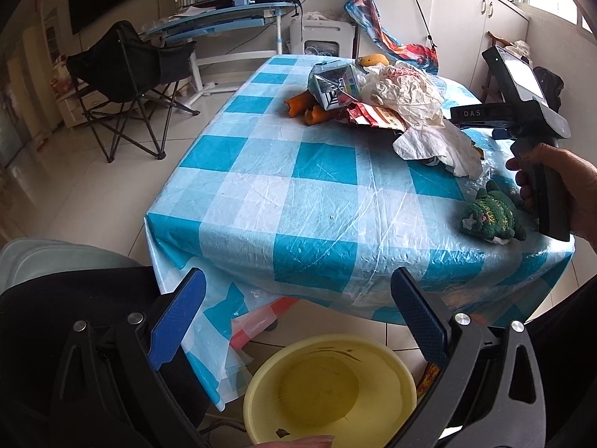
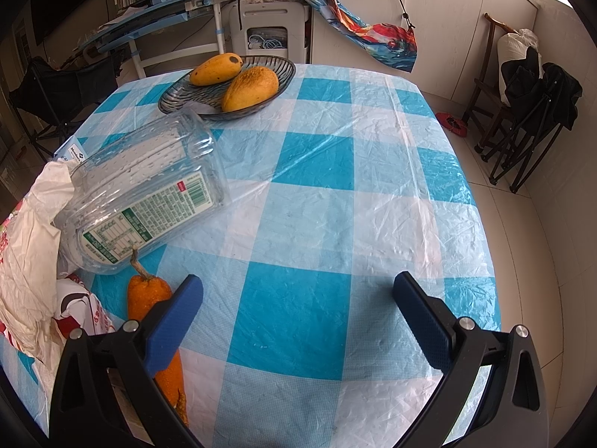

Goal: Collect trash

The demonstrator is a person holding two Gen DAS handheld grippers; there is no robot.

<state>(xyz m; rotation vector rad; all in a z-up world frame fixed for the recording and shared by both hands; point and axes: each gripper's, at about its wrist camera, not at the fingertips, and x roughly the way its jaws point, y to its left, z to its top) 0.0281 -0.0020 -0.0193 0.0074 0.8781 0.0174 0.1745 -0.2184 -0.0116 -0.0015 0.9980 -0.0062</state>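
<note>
Hovering off the near edge of the bench (image 1: 261,201), the left gripper (image 1: 298,317) has its blue fingers (image 1: 179,321) spread wide with nothing between them, above a yellow plastic basin (image 1: 330,388) that sits on the floor tiles beside the checked tablecloth's overhang. The trash lies heaped toward the far right of the bench: a crumpled white plastic bag (image 1: 403,93), a red-and-white snack wrapper (image 1: 373,115), a white tissue (image 1: 436,145) and a clear plastic jar (image 1: 335,82) lying on its side, with orange peels (image 1: 302,108) touching the heap's left side. A green knitted toy (image 1: 492,216) rests near the bench's right corner. In the right wrist view, the right gripper (image 2: 298,317) is over the tablecloth, its fingers (image 2: 175,321) also wide apart and empty; the left one overlaps an orange peel (image 2: 149,298). The jar (image 2: 145,194) lies just beyond, label up, against the plastic bag (image 2: 33,231). Farther back, a glass dish (image 2: 183,97) holds two mangoes (image 2: 250,87).
</note>
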